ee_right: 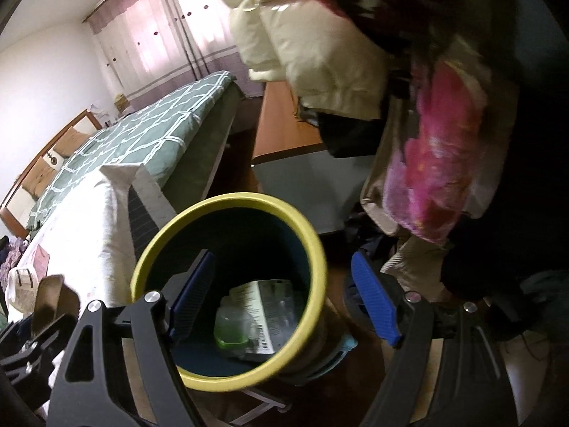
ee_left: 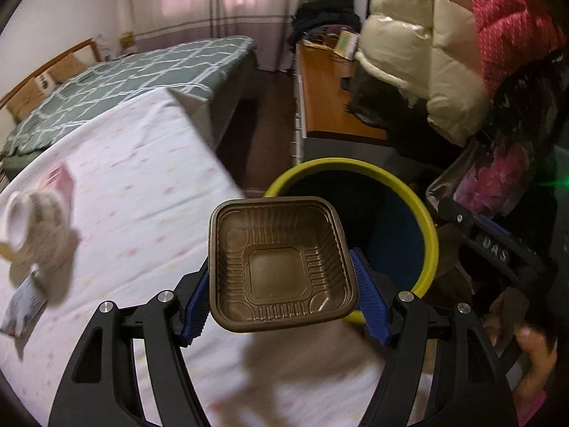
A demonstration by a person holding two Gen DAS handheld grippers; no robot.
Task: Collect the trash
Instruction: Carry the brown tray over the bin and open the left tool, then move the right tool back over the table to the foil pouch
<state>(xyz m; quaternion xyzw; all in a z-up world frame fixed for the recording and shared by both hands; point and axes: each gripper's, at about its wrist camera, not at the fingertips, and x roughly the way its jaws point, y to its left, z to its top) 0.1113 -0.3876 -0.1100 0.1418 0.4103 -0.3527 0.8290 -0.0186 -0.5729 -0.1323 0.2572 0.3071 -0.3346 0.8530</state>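
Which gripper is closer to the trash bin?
Right. The right gripper hangs open over the trash bin, one finger inside its rim. The left gripper, holding the brown tray, is beside it.

The tray [ee_left: 281, 267] is being held between the fingers of the left gripper [ee_left: 282, 297], above the table edge [ee_left: 142, 220] and just before the bin [ee_left: 425, 227]. The bin is standing to the right of the table, with a bottle [ee_right: 231, 327] and a packet [ee_right: 270, 306] lying in it (the bottle to the left). The right gripper [ee_right: 284, 302] is being held over the bin's mouth [ee_right: 227, 201]. On the table's left part, a roll of tape [ee_left: 25, 227] is lying. Behind the table, the bed [ee_left: 124, 74] is standing.
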